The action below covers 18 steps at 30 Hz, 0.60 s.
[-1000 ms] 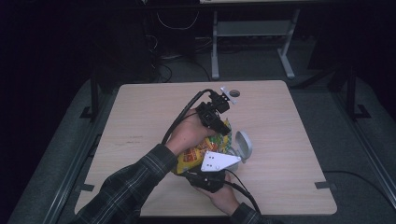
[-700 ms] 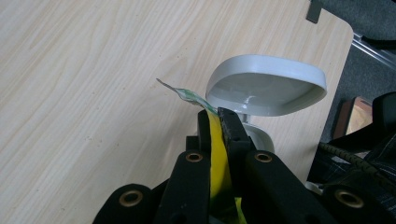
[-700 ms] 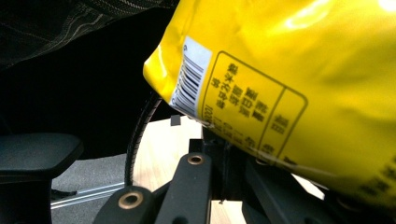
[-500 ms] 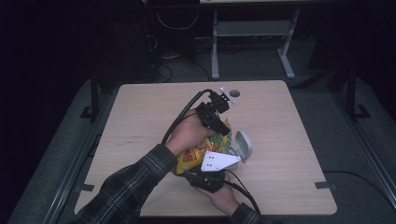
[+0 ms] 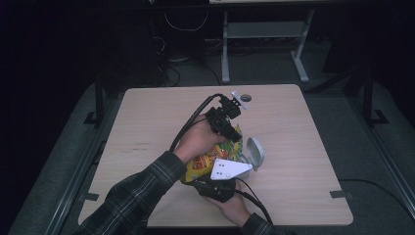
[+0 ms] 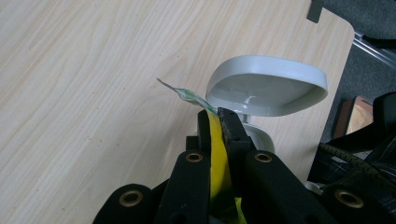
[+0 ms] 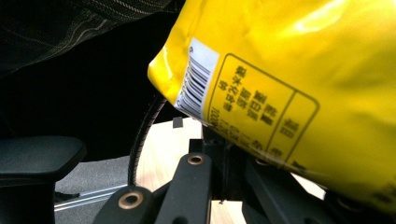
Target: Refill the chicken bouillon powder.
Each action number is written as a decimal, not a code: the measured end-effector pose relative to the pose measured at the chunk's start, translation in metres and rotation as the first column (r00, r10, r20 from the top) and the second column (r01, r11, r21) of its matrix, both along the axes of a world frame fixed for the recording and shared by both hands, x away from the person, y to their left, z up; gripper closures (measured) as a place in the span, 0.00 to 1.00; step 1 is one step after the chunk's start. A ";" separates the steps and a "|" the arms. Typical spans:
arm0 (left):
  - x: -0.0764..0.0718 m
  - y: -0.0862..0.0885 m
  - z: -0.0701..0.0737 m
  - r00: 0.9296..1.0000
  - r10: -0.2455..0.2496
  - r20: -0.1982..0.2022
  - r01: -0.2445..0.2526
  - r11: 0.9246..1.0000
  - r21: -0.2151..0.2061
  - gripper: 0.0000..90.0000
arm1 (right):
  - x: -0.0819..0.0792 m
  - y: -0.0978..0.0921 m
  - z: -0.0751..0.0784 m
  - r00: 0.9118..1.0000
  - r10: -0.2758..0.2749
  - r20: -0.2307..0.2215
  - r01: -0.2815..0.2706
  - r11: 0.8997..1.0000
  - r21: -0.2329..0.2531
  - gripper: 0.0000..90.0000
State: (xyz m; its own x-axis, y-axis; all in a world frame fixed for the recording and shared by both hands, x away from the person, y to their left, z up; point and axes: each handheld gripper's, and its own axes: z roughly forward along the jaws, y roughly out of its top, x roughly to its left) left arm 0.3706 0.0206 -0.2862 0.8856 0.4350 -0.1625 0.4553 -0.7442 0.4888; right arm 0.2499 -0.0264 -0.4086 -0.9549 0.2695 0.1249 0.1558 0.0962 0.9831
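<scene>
A yellow snack bag (image 5: 208, 157) with red print is held above the table between both grippers. In the high view my left gripper (image 5: 234, 137) comes from the far side, angled down onto the bag's top edge. In the left gripper view, the left gripper (image 6: 217, 119) is shut on the bag's thin yellow edge (image 6: 215, 154). My right gripper (image 5: 218, 177) sits under its grey plate (image 5: 230, 169) at the bag's near end. In the right gripper view the bag's barcode side (image 7: 289, 74) hangs over the jaws, which are pinched on its lower seam.
A white container with its hinged lid raised (image 5: 254, 152) stands on the wooden table (image 5: 303, 132) just right of the bag; it lies beyond the jaws (image 6: 266, 86) in the left gripper view. A round hole (image 5: 245, 98) marks the table's far edge. Plaid sleeves enter from the bottom.
</scene>
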 end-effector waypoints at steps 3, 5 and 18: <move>0.000 0.000 0.000 1.000 0.000 0.000 0.000 1.000 -0.001 1.00 | 0.000 0.000 0.000 1.000 0.000 0.001 0.000 1.000 0.000 1.00; 0.000 0.000 0.000 1.000 -0.001 -0.001 0.001 1.000 0.000 1.00 | 0.000 0.000 0.000 1.000 -0.001 0.001 0.001 1.000 0.000 1.00; 0.001 0.000 -0.001 1.000 -0.002 -0.002 0.002 1.000 0.003 1.00 | 0.000 0.000 0.001 1.000 -0.001 -0.002 0.001 1.000 0.003 1.00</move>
State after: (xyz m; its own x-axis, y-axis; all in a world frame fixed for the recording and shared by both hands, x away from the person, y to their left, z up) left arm 0.3712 0.0201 -0.2867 0.8860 0.4339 -0.1634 0.4551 -0.7462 0.4859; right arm 0.2496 -0.0263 -0.4078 -0.9543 0.2703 0.1272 0.1574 0.0933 0.9831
